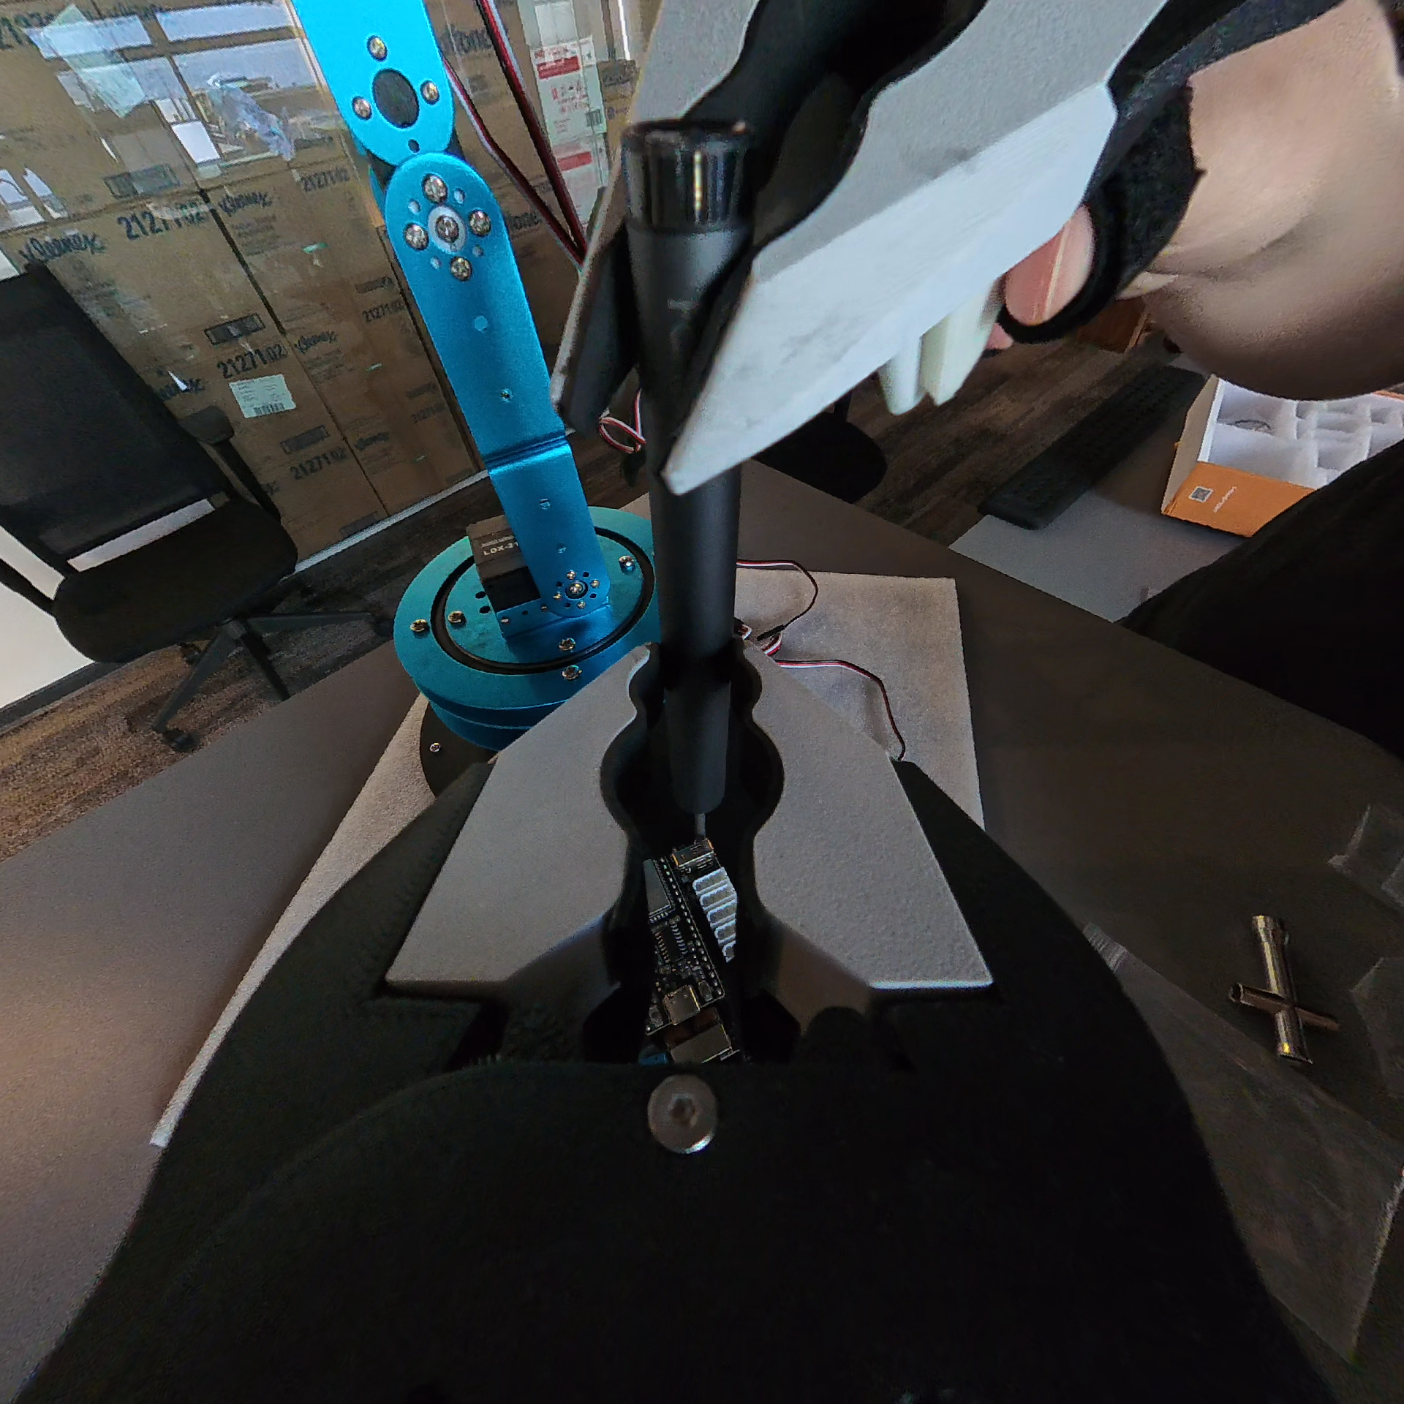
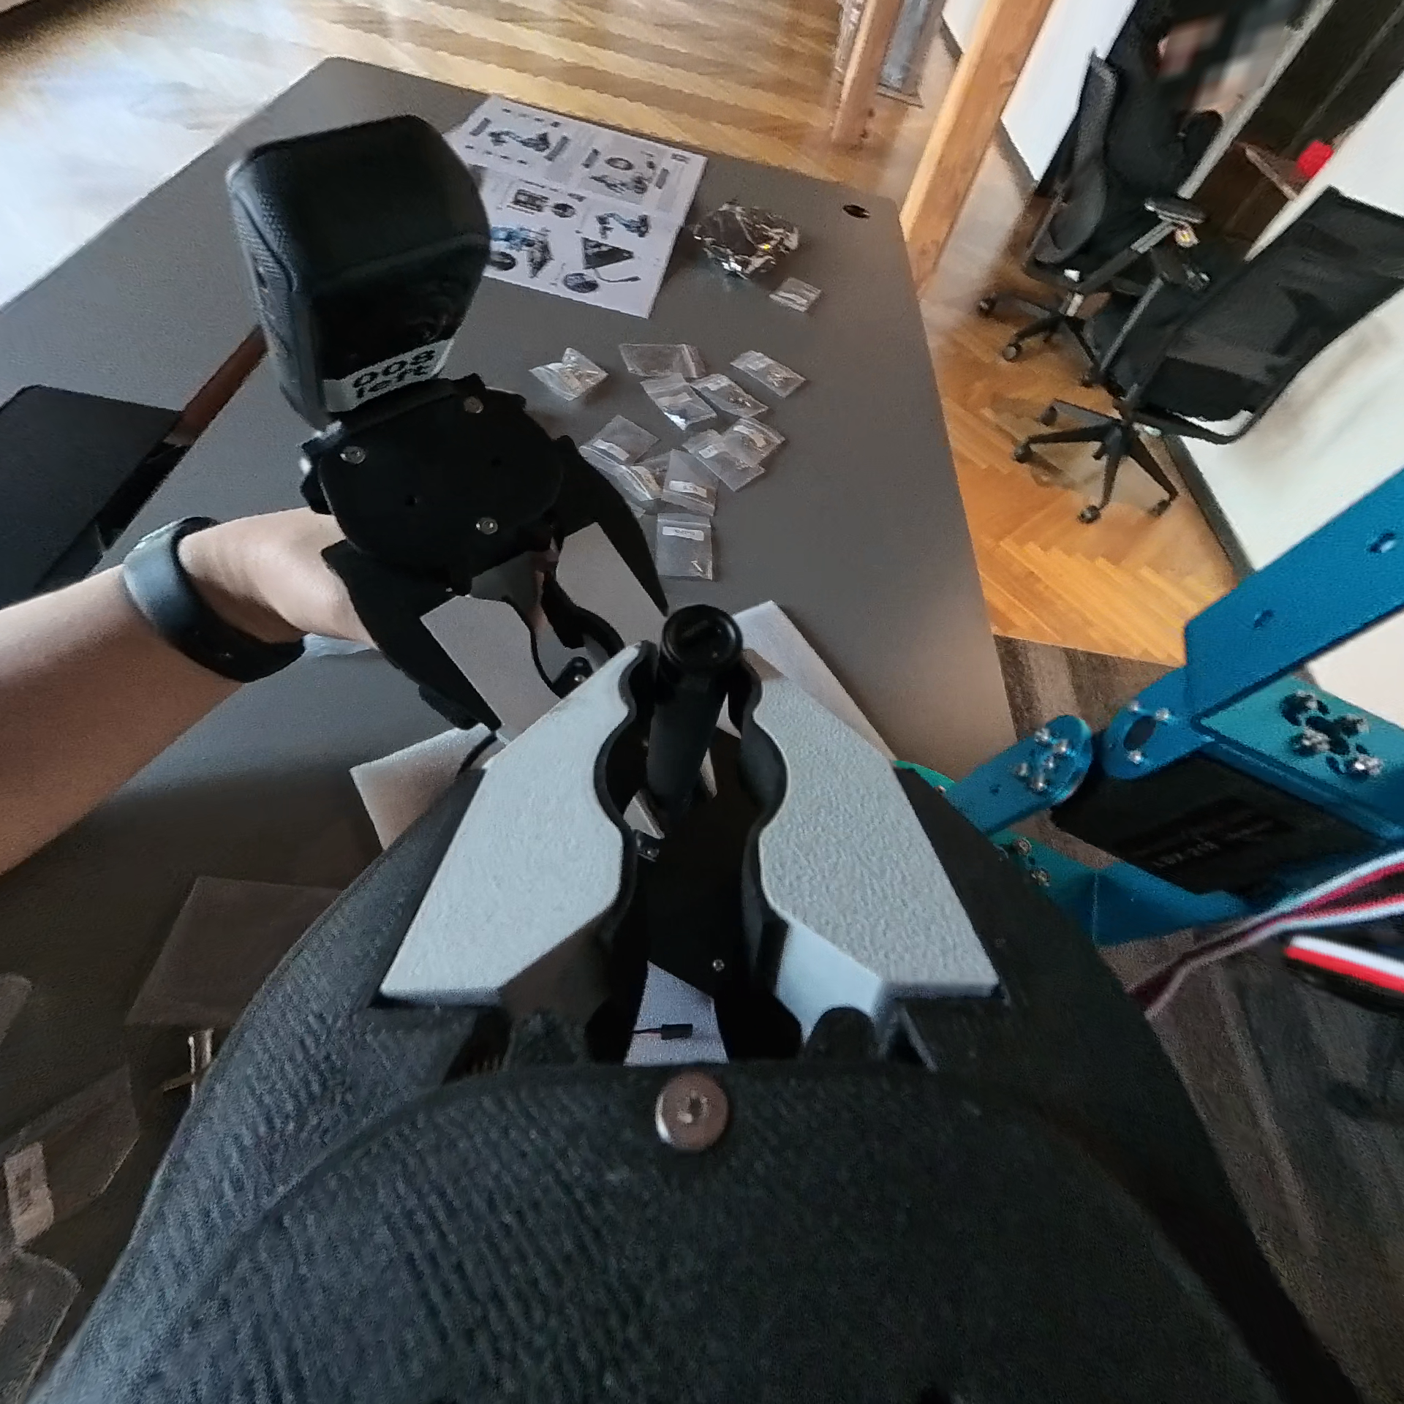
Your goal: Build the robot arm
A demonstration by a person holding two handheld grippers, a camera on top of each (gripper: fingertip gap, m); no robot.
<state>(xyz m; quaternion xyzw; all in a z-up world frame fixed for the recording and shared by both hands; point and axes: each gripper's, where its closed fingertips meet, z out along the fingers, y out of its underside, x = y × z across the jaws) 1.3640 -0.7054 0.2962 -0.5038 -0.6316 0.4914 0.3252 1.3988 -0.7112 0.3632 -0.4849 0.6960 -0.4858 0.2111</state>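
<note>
Item: black screwdriver (image 1: 695, 486), long axis upright and a little tilted, tip down on a small circuit board (image 1: 687, 942) that lies between the left tongs' fingers on white foam (image 1: 874, 615) on the table (image 1: 1102, 722). Right tongs (image 1: 653, 410) clamped on the upper handle below the knurled cap; left tongs (image 1: 697, 684) closed about the lower shaft, directly under the right. Adjacent: blue arm (image 1: 486, 380) on its round base just behind; cross wrench (image 1: 1284, 1003) lying well to the right.
</note>
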